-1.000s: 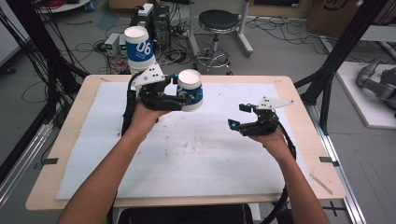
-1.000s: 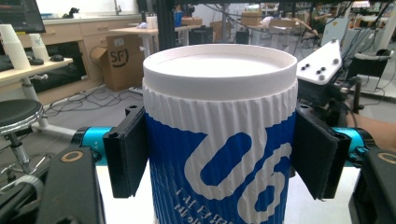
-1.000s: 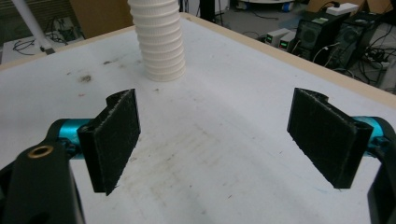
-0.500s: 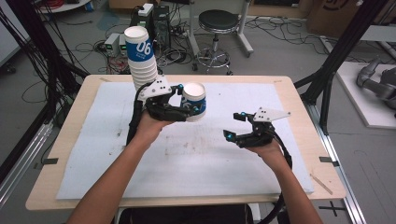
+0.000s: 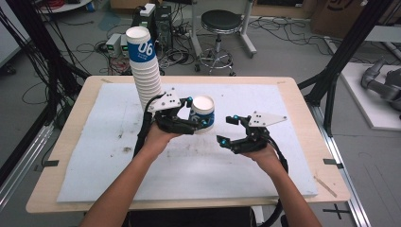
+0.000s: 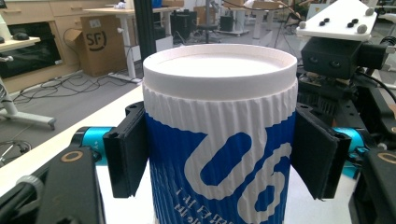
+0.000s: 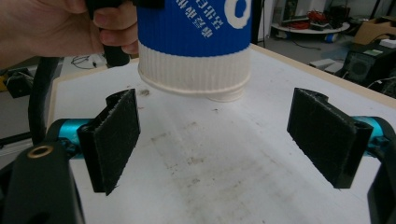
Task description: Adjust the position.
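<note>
The left gripper [image 5: 201, 118] in the high view is clamped on a blue and white paper cup [image 5: 202, 113], held upright above the white mat [image 5: 94, 156]; the right gripper [image 5: 229, 130] waits just beside it, jaws apart, and a stack of cups [image 5: 144, 71] stands behind the left gripper. In the left gripper view, both pads press the cup [image 6: 219, 135] between them. In the right gripper view, the spread jaws frame bare mat, the cup's base [image 7: 194, 70] hanging ahead of them.

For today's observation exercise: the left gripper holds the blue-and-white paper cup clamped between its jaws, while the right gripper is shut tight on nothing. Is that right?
Not quite. The right gripper is open, jaws wide apart, in the right gripper view. The left gripper does clamp the cup.
</note>
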Demonstrator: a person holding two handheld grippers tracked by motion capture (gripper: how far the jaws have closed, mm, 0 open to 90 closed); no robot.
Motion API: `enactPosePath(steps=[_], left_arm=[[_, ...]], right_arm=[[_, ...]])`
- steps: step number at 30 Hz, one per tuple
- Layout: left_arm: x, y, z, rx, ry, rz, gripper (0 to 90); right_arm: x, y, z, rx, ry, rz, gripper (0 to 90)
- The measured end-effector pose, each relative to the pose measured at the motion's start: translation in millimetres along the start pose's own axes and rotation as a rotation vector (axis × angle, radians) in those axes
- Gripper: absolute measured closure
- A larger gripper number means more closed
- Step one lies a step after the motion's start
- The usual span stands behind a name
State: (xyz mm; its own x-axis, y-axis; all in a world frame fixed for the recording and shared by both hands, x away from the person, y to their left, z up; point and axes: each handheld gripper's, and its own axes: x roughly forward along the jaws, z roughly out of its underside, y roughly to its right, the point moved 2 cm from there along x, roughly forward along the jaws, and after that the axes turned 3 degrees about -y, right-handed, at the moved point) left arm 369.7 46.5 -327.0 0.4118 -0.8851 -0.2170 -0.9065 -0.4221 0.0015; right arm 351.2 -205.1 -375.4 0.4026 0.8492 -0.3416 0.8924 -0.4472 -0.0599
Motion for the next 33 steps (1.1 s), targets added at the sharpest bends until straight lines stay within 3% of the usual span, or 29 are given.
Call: enactPosePath(steps=[6, 18, 20, 24, 33], left_arm=[[6.0, 4.1, -0.2, 0.004, 0.002, 0.016, 28.0], [12.5, 7.2, 1.8, -0.012, 0.010, 0.061, 28.4], [13.2, 8.0, 2.6, -0.008, 0.006, 0.061, 28.4], [12.4, 8.2, 3.3, -0.004, 0.001, 0.073, 28.3], [11.9, 10.5, 2.5, -0.002, -0.006, 0.069, 26.5]], right_arm=[[14.5, -2.4, -6.3, -0.008, 0.017, -0.043, 17.4], [26.2, -2.4, -10.3, -0.011, 0.027, -0.069, 16.5], [27.0, -2.6, -10.5, -0.039, 0.022, -0.075, 20.2], [23.0, -0.5, -11.7, -0.042, 0.008, -0.082, 29.6], [19.5, -0.6, -15.9, -0.073, -0.036, -0.093, 34.6]])
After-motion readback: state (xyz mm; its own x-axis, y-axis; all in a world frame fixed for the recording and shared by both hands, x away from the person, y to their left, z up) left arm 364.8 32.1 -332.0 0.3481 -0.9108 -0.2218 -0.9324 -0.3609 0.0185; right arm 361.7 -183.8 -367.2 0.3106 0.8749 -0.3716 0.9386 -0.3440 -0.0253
